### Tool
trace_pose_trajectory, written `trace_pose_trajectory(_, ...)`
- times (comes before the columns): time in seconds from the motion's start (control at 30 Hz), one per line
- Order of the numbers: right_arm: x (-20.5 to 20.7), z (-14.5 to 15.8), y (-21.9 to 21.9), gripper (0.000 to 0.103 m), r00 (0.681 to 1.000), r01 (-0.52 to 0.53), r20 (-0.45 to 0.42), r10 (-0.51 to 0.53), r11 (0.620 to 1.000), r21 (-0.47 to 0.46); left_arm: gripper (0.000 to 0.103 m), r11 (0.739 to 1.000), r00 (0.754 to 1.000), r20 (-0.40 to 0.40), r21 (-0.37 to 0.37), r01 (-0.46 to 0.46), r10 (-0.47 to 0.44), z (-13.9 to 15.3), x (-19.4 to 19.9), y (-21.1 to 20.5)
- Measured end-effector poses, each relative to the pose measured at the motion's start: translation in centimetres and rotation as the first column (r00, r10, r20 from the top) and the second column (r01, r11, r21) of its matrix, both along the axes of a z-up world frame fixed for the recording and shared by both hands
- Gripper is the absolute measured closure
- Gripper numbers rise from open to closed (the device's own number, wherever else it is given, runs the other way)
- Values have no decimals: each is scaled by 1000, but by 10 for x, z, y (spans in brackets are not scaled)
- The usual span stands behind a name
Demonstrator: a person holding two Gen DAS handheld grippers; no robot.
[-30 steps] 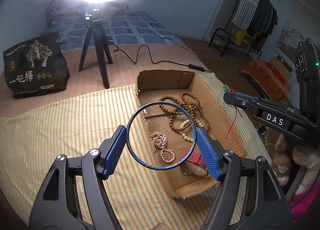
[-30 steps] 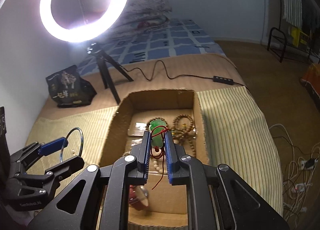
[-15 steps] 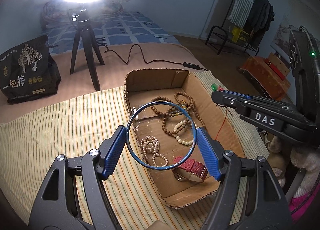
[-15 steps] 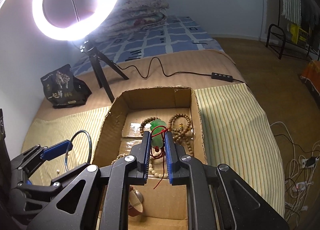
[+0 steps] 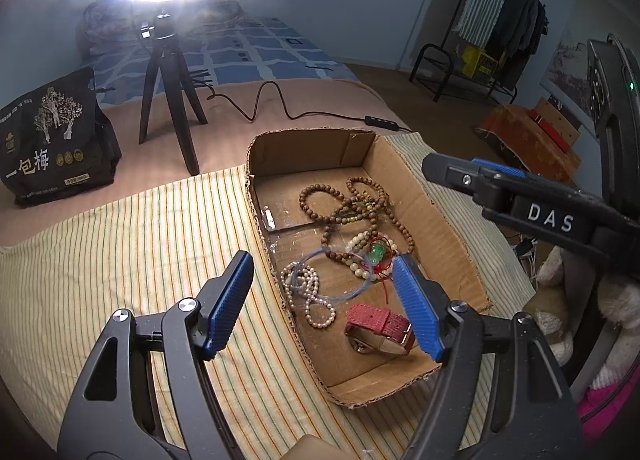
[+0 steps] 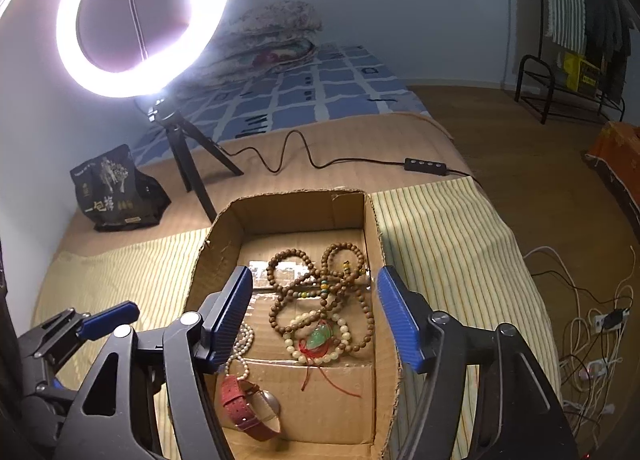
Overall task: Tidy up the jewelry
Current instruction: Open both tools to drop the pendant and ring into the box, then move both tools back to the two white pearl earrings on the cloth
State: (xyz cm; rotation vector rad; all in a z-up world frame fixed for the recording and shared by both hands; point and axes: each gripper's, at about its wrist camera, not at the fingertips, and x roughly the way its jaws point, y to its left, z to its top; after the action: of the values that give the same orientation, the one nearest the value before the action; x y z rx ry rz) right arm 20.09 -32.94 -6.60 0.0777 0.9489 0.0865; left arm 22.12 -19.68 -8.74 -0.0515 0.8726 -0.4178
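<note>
Drop step: right gripper (image 6: 314,314) jaws opening, nothing between; green pendant (image 6: 319,337) lies mid-frame in the box (image 6: 218,236). Left gripper (image 5: 326,302) released too (blue bangle (image 5: 332,276) blurred, falling?). Next: pull both clear.

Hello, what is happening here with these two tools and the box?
A person holds two grippers over a cardboard box of jewelry on a bed. The right gripper is opening, with nothing between its pads; a green pendant on red cord lies below on the bead bracelets. The left gripper is open and empty; a thin blue bangle, blurred, is in the box. A red-strap watch lies near the front.
</note>
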Motion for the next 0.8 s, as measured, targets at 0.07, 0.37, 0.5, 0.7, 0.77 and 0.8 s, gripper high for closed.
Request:
trace_pose_trajectory(0.07, 0, 2, 1, 33, 1000, 4, 3, -4, 1000, -9, 29, 1000, 1000, 2, 5, 2, -2, 1, -2, 0)
trace_pose_trajectory(0.37, -4, 9, 5, 32, 1000, 3, 14, -3, 1000, -27, 28, 1000, 1000, 18, 13, -3, 3, 8, -10, 12)
trace_pose_trajectory(0.5, -6, 12, 8, 32, 1000, 3, 21, -3, 999, -32, 28, 1000, 1000, 26, 18, -9, 9, 11, -14, 21)
trace_pose_trajectory(0.7, -10, 18, 16, 32, 999, -12, 38, 12, 1000, -19, 28, 999, 998, 54, 41, -33, 30, 18, -21, 47)
trace_pose_trajectory(0.77, -11, 20, 21, 32, 999, -25, 43, 25, 1000, -10, 28, 998, 997, 58, 45, -44, 42, 19, -22, 57)
trace_pose_trajectory(0.8, -12, 21, 24, 32, 998, -35, 46, 35, 999, -4, 28, 998, 997, 60, 47, -52, 49, 20, -23, 64)
